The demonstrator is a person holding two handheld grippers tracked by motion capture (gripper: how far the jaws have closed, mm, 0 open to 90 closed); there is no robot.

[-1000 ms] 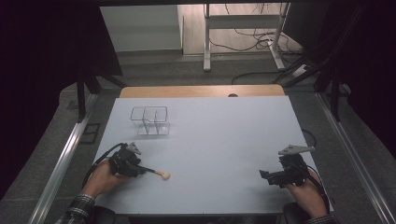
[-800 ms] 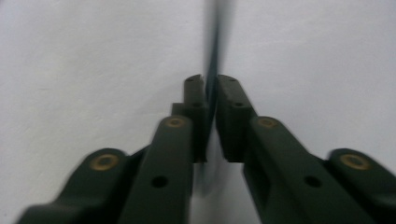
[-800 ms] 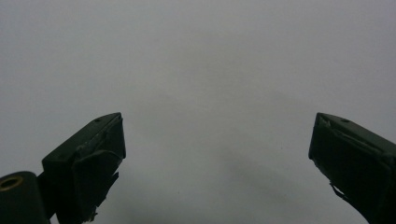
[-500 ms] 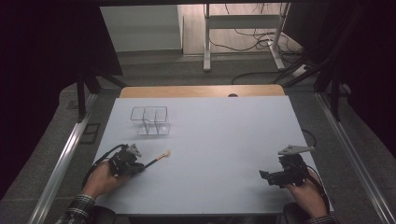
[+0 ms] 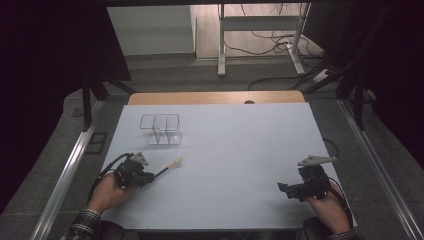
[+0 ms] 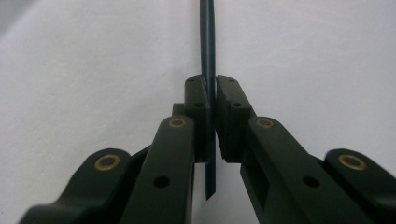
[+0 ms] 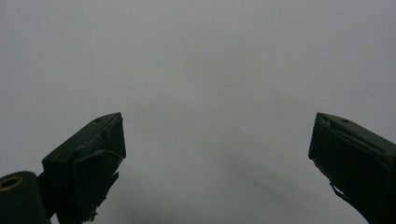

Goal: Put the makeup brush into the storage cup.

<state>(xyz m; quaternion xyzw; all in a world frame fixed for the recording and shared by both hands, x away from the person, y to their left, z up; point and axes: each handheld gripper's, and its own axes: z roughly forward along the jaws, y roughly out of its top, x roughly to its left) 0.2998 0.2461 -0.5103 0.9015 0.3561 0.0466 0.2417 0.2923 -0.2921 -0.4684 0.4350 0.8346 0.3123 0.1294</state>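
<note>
Left gripper view shows your left gripper [image 6: 210, 98] clenched on the thin dark shaft of a brush [image 5: 167, 167], low over the table [image 5: 235, 150]. Its short bite could let it swivel. Your right gripper [image 7: 217, 149] hangs released.

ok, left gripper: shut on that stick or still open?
Shut on it. In the left gripper view the left gripper has both pads pressed against the thin dark stick, which runs out past the tips; its jaws have just been closing.

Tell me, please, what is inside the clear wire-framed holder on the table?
The holder looks empty from the high view; the brush lies apart from it, clamped in the left tongs.
</note>
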